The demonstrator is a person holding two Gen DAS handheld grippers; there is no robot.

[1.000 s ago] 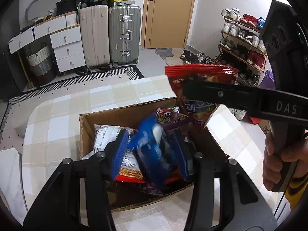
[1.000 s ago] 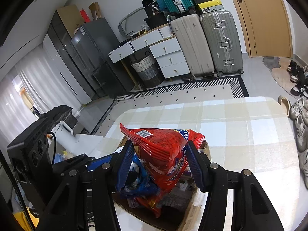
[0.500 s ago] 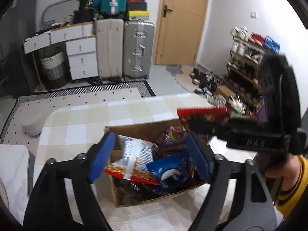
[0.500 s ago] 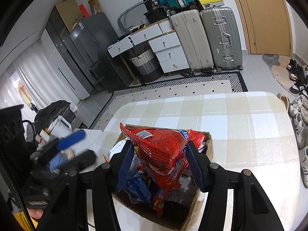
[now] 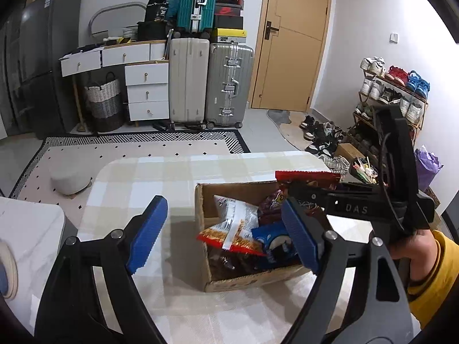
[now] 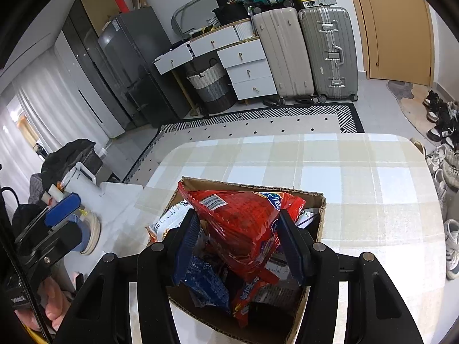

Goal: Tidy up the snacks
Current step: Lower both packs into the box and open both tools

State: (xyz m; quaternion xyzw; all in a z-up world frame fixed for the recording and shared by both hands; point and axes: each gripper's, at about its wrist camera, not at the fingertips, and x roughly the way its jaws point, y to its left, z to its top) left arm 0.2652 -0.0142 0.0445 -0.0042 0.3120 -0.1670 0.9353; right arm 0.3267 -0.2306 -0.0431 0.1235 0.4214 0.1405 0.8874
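Observation:
A cardboard box [image 5: 200, 200] stands on the checked tablecloth and holds several snack bags. Among them are a white and orange bag [image 5: 235, 226] and a blue bag [image 5: 272, 240], which lies loose inside. My left gripper [image 5: 223, 203] is open and empty, hovering near and left of the box. My right gripper [image 6: 236, 220] is shut on a red snack bag [image 6: 241, 223], which hangs upright over the box [image 6: 318, 200]. In the left wrist view that red bag [image 5: 307, 175] shows above the box's right side. One blue pad [image 6: 61, 209] of my left gripper shows at far left.
The table [image 6: 358, 177] has bare cloth beyond and right of the box. A white side surface [image 5: 31, 229] with a round dish lies to the left. A grey stool [image 5: 68, 177], suitcases and a shoe rack [image 5: 393, 91] stand on the floor beyond.
My left gripper let go of the blue bag into the box, opened wide, then drew back up and to the left. The right gripper kept still with the red bag.

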